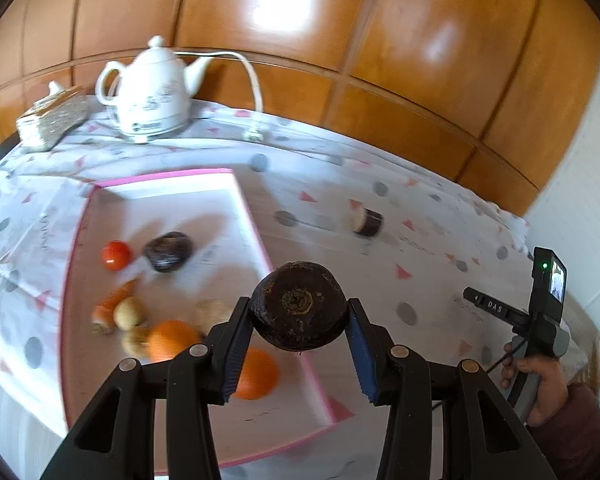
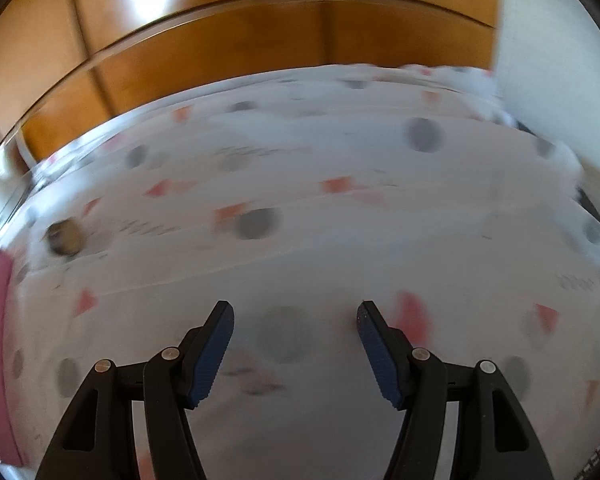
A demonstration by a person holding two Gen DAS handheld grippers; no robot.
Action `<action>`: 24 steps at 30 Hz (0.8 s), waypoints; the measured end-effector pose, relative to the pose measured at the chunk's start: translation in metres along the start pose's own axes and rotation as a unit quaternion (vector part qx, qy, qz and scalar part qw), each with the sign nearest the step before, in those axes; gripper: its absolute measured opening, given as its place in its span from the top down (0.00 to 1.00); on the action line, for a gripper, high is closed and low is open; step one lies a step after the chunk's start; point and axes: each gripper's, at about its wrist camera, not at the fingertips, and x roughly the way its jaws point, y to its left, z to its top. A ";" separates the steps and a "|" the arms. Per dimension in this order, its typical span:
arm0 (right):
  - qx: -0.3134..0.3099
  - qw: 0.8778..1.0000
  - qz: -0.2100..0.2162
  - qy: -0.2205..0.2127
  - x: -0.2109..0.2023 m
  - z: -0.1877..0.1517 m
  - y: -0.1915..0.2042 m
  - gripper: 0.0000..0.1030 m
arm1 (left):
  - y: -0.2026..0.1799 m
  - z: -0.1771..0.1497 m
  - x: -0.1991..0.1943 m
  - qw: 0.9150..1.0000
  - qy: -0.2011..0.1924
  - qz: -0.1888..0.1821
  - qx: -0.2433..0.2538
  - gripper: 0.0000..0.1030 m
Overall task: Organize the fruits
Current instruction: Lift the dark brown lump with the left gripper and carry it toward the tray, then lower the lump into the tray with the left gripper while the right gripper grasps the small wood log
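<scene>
Left wrist view: left gripper (image 1: 299, 322) clamps a dark round fruit (image 1: 299, 311) between its blue pads, held above the near right edge of the pink-rimmed tray (image 1: 256, 220). Tray holds a tomato (image 1: 116, 255), a dark fruit (image 1: 168, 251), a carrot (image 1: 114, 302) and two oranges (image 1: 256, 374). A small dark-and-pale piece (image 1: 367, 221) lies on the desk cloth (image 1: 420, 248), well apart. Right wrist view: right gripper (image 2: 296, 346) released, nothing between its jaws, over bare cloth.

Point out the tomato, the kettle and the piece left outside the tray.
tomato (image 1: 116, 255), left wrist view, middle of its red skin
kettle (image 1: 150, 98), left wrist view, white belly
stray piece (image 1: 367, 221), left wrist view, dark side
</scene>
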 end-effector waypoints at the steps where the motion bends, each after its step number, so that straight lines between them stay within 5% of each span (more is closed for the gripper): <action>1: -0.013 1.000 0.006 0.003 0.001 0.001 0.009 0.37 | 0.008 0.000 -0.002 1.000 -0.002 0.008 -0.010 0.55; 14: -0.054 0.999 0.004 -0.001 0.005 0.000 0.041 0.32 | 0.101 -0.010 -0.018 0.987 -0.025 0.109 -0.114 0.55; 24: -0.070 0.996 0.050 0.005 0.006 0.004 0.086 0.31 | 0.118 -0.023 -0.008 0.983 -0.013 0.130 -0.129 0.55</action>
